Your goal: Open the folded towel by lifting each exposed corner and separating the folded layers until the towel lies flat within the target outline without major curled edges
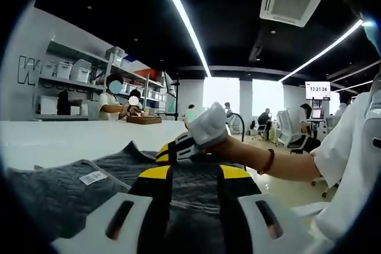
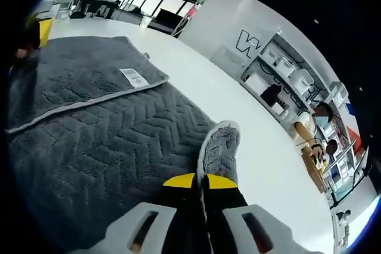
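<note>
A dark grey towel (image 1: 71, 188) with a herringbone weave lies on the white table (image 1: 59, 138), its white label (image 1: 93, 177) facing up. My left gripper (image 1: 194, 173) hovers low over it, jaws apart, towel showing between them. The right gripper (image 1: 169, 151) comes in from the right in a white-gloved hand (image 1: 208, 124). In the right gripper view the towel (image 2: 101, 141) has a folded layer (image 2: 77, 75) with the label (image 2: 134, 78) lying on top. My right gripper (image 2: 202, 181) is shut on a towel edge (image 2: 221, 147) that curls up above the jaws. The left gripper (image 2: 41, 28) sits at the far corner.
The white table (image 2: 196, 69) runs on past the towel. Shelves with storage bins (image 1: 71, 72) line the back wall, and two people sit by a wooden box (image 1: 144, 119). The person's bare forearm and white sleeve (image 1: 339, 153) cross the right side.
</note>
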Demonstrator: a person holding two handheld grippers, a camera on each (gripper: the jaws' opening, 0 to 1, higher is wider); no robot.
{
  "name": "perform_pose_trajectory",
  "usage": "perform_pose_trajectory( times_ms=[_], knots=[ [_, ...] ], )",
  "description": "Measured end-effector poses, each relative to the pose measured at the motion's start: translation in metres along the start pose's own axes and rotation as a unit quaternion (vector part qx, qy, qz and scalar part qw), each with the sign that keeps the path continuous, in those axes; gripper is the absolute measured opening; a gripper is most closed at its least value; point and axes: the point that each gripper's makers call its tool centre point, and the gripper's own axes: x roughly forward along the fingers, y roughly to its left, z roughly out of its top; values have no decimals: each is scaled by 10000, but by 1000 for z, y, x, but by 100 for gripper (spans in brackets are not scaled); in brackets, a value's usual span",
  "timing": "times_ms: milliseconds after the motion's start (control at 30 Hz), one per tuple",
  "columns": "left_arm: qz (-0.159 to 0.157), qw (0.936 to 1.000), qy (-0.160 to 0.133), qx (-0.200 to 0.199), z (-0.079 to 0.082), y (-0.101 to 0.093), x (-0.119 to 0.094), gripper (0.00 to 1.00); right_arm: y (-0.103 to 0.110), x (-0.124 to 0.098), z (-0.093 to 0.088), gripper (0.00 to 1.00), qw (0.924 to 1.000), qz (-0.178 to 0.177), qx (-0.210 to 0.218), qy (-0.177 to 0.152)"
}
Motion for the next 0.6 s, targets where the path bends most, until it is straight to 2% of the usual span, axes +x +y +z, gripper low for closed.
perform_pose_trajectory(
  times_ms=[267, 400, 600],
  knots=[
    [-15, 10000, -31, 23, 2, 0, -1, 30, -16, -6, 1, 0, 9996, -230, 138, -86],
    [-12, 10000, -39, 26, 3, 0, -1, 30, -29, -4, -5, 0, 9991, -298, 279, -76],
    [-9, 10000, -45, 59, 4, -1, -2, 30, -52, -5, -9, 0, 9959, -720, 535, -119]
  ],
)
